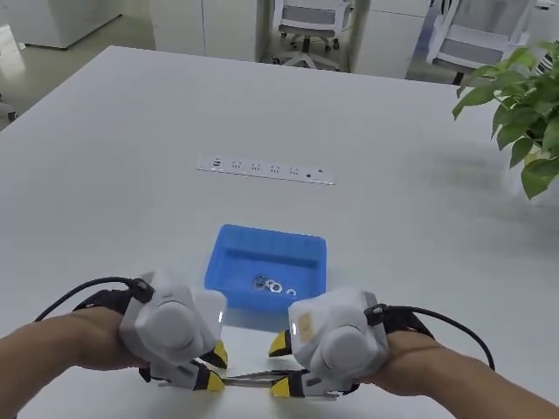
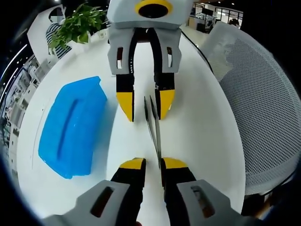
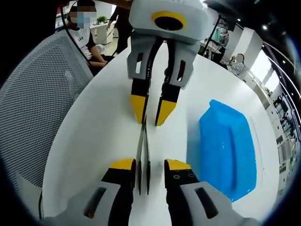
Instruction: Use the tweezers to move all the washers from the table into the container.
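Metal tweezers [image 1: 253, 377] lie on the white table [image 1: 131, 131], stretched between my two grippers, which face each other near the front edge. My left gripper [image 1: 212, 367] is narrowly open, and the tweezers' joined end [image 2: 158, 155] rests against one of its fingers. My right gripper [image 1: 281, 365] stands open wider, with the two spread prongs [image 3: 143, 160] lying in its gap. Just beyond the grippers sits the blue container [image 1: 262, 236] with a few washers [image 1: 273, 285] inside. The container [image 2: 70, 127] [image 3: 228, 146] is beside the jaws in both gripper views.
A white power strip [image 1: 265, 169] lies across the table's middle. Leaves of a green plant [image 1: 524, 105] overhang the right edge. Office chairs [image 1: 310, 26] stand past the far edge. A grey mesh chair back [image 2: 263, 94] [image 3: 42, 94] is close to the near edge.
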The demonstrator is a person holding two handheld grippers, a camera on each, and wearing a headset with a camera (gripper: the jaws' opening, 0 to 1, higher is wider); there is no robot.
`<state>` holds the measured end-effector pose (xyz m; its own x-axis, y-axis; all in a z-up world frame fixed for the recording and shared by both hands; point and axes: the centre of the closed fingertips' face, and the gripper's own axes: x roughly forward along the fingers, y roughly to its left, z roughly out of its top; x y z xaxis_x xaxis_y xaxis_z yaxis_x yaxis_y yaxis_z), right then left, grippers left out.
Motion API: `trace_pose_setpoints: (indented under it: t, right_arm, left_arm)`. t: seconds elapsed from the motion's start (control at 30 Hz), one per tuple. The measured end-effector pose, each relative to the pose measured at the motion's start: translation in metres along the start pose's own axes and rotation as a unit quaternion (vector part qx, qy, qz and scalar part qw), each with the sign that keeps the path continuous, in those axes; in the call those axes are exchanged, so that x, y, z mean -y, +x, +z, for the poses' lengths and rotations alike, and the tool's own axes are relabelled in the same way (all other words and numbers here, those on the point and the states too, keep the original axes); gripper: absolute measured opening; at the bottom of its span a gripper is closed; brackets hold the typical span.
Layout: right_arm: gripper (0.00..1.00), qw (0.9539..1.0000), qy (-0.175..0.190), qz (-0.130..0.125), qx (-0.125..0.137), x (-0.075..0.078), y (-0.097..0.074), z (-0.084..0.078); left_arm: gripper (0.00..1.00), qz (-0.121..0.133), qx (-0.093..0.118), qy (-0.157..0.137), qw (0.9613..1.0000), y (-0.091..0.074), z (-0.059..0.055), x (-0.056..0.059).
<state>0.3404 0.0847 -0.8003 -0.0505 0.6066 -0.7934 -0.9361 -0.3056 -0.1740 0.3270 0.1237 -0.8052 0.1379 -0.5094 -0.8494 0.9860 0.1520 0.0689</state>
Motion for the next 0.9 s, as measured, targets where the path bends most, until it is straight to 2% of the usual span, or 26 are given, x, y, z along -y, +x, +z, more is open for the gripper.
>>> trace_pose_setpoints:
  t: [0.1, 0.17, 0.27, 0.37, 0.5, 0.57, 0.6, 0.63, 0.7, 0.77, 0.9]
  right_arm:
    - [0.3, 0.9998, 0.01, -0.015, 0.007, 0.003, -0.007, 0.001]
    - [0.31, 0.9988, 0.029, -0.035, 0.017, 0.008, -0.014, 0.002]
    - [0.37, 0.9956, 0.063, -0.061, 0.033, 0.016, -0.026, 0.003]
    - [0.41, 0.9927, 0.079, -0.082, 0.039, 0.021, -0.035, 0.002]
    - [0.47, 0.9841, 0.121, -0.114, 0.062, 0.028, -0.049, 0.003]
    - [0.5, 0.9782, 0.139, -0.136, 0.074, 0.033, -0.059, 0.003]
    - [0.52, 0.9755, 0.148, -0.143, 0.077, 0.035, -0.062, 0.002]
    - [0.54, 0.9712, 0.163, -0.152, 0.084, 0.037, -0.067, 0.001]
    - [0.57, 0.9652, 0.182, -0.164, 0.093, 0.038, -0.076, -0.002]
    - [0.62, 0.9612, 0.193, -0.173, 0.095, 0.038, -0.082, -0.007]
    - [0.67, 0.9547, 0.213, -0.187, 0.091, 0.033, -0.095, -0.021]
  left_arm:
    - [0.24, 0.012, 0.002, -0.005, 0.9999, -0.005, -0.004, -0.002]
    - [0.28, 0.019, 0.008, -0.015, 0.9997, -0.008, -0.003, -0.003]
    - [0.35, 0.039, 0.03, -0.053, 0.9974, -0.016, -0.003, -0.006]
    - [0.43, 0.054, 0.064, -0.083, 0.993, -0.025, 0.0, -0.009]
    - [0.49, 0.064, 0.106, -0.129, 0.9839, -0.037, 0.006, -0.01]
    - [0.53, 0.079, 0.127, -0.149, 0.9775, -0.046, 0.01, -0.014]
    - [0.55, 0.085, 0.14, -0.163, 0.9729, -0.051, 0.013, -0.015]
    - [0.58, 0.089, 0.148, -0.172, 0.9698, -0.054, 0.015, -0.017]
    - [0.61, 0.106, 0.172, -0.181, 0.9624, -0.063, 0.019, -0.022]
    - [0.65, 0.115, 0.184, -0.197, 0.956, -0.07, 0.021, -0.025]
    - [0.72, 0.128, 0.196, -0.2, 0.9514, -0.08, 0.021, -0.026]
